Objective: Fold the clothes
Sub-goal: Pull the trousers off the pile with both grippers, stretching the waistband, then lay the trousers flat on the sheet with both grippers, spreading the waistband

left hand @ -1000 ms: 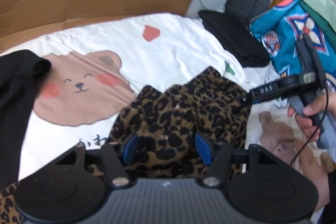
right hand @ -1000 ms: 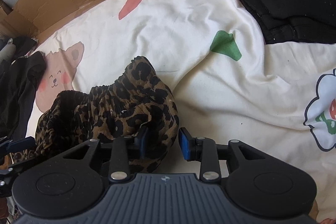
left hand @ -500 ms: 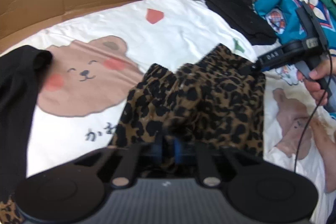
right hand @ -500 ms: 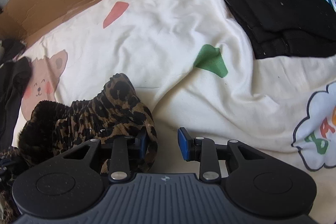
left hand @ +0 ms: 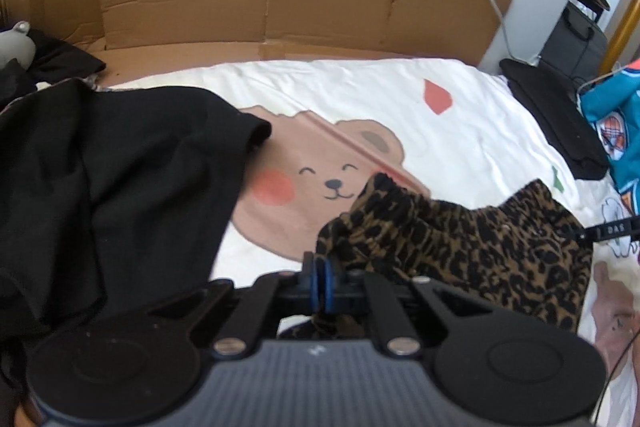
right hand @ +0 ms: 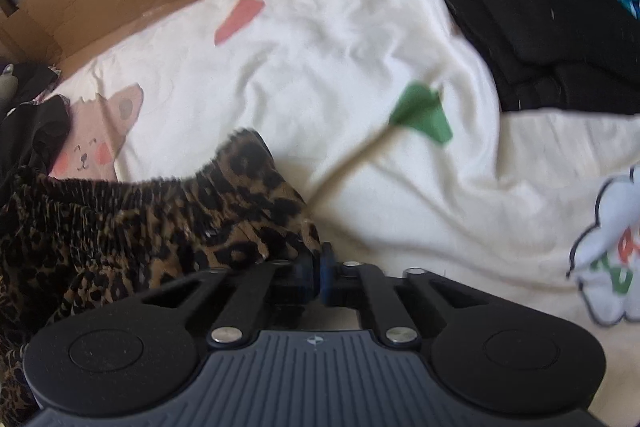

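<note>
Leopard garment (left hand: pixel 460 247) lies bunched on the bedsheet (left hand: pixel 360 99), stretched sideways between both claws, left claw (left hand: pixel 322 281) and right claw (right hand: pixel 316 273) each clamped on an end (black clothing (left hand: pixel 100 187) shows fully only in the left view).

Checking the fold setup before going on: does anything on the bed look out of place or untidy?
Yes: the leopard-print garment is bunched, not flat, pinched by both the left gripper and the right gripper. A loose black garment sprawls over the bear-print sheet.
</note>
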A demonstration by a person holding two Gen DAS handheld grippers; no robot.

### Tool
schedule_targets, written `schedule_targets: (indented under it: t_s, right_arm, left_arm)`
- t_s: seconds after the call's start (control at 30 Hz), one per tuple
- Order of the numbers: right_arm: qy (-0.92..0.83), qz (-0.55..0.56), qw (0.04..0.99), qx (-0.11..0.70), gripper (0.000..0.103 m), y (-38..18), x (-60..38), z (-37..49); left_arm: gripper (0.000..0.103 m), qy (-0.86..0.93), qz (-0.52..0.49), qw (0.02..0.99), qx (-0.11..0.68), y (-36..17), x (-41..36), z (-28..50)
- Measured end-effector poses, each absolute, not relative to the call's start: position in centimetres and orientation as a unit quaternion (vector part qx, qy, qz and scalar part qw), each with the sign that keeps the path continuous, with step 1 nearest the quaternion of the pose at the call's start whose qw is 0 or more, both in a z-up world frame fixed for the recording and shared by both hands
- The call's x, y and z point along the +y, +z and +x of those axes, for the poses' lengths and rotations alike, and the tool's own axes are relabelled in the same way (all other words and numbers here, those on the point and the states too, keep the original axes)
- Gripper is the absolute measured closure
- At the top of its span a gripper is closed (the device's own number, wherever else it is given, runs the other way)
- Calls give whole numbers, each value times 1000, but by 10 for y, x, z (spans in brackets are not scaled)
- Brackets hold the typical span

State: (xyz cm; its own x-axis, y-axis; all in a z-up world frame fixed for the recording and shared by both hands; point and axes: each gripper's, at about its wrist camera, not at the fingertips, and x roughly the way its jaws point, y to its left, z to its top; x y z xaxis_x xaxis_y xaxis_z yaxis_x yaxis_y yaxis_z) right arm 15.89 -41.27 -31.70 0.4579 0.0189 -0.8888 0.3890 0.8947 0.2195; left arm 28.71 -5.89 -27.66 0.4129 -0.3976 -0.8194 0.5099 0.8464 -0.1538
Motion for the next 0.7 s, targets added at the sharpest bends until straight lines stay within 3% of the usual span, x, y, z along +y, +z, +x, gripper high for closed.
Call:
schedule_targets:
  t_s: [0.7]
  right_arm:
    - [-75, 27, 900, 428, 103, -227, -448, 274]
  left_arm:
    - [100, -270, 12, 867, 420, -243, -70, 338]
